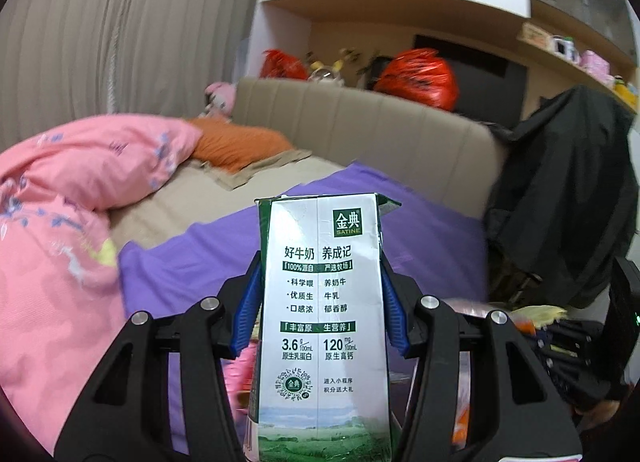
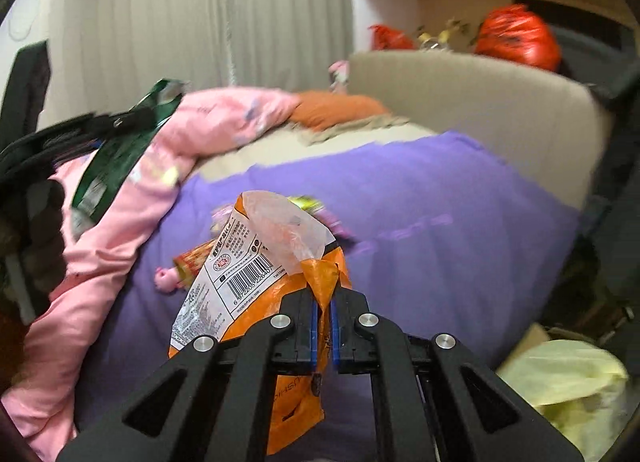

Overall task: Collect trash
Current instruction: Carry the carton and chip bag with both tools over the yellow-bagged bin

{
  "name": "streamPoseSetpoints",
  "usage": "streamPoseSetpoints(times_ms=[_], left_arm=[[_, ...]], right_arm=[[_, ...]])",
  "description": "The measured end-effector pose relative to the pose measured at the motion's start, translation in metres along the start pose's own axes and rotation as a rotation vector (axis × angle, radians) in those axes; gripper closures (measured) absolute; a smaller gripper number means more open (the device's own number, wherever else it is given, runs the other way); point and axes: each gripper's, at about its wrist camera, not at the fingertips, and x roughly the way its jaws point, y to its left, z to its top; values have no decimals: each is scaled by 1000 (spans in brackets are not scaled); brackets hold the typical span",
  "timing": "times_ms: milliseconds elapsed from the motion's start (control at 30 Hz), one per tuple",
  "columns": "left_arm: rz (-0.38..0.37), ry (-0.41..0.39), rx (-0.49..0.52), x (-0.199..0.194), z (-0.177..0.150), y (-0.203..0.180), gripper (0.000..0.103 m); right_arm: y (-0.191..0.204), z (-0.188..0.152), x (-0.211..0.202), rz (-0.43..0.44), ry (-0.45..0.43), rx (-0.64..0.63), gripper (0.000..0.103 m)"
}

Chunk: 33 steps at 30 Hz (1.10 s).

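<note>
Standing milk carton point(image 1: 322, 326) between left hand-held gripper point(image 1: 320, 290) fingers

Both grippers are matte black. The left gripper point(image 1: 320, 294) has angular linkage arms with triangular cutouts, round silver pins at the joints, and ribbed blue pads point(image 1: 394, 310). The right gripper point(image 2: 324, 310) has the same black arms, silver pins and thin blue pads point(image 2: 314, 326).

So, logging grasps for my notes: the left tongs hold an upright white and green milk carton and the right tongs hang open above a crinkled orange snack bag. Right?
Not quite. In the right wrist view the right tongs are shut on the crinkled orange snack bag, pinching its plastic, not open above it. The left tongs do hold the upright white and green milk carton.
</note>
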Motion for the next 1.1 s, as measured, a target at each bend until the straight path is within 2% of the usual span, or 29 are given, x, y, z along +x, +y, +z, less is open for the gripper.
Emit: streamPoseSetpoints(times_ms=[133,300,533,667,767,900,1033,1100], left_arm=[[-66,-26,37,-9,3,-56,53],[-181,-11,71,1,0,-136,53],[-422,68,88,51,-22,-268,53],[-497,109,68,86,-44,-326,53],[-510,98,41,111,-62,-355,53],[-486,119,27,151,-83,-382,53],[-435,232,33,187,-113,-388,53],[-454,297,1,195,-123,-384,53]], right_arm=[[-39,-3,-45,-94,-65,4,97],[-108,-13,-106,-254,-125,29,97],[-191,-42,-186,-535,-146,72,97],[-234,-61,-212,-631,-137,139,97],[-258,-73,-220,-671,-131,180,97],[-283,-87,-212,-701,-106,215,97],[-303,-95,-197,-708,-83,229,97],[-307,-98,-191,-705,-75,228,97]])
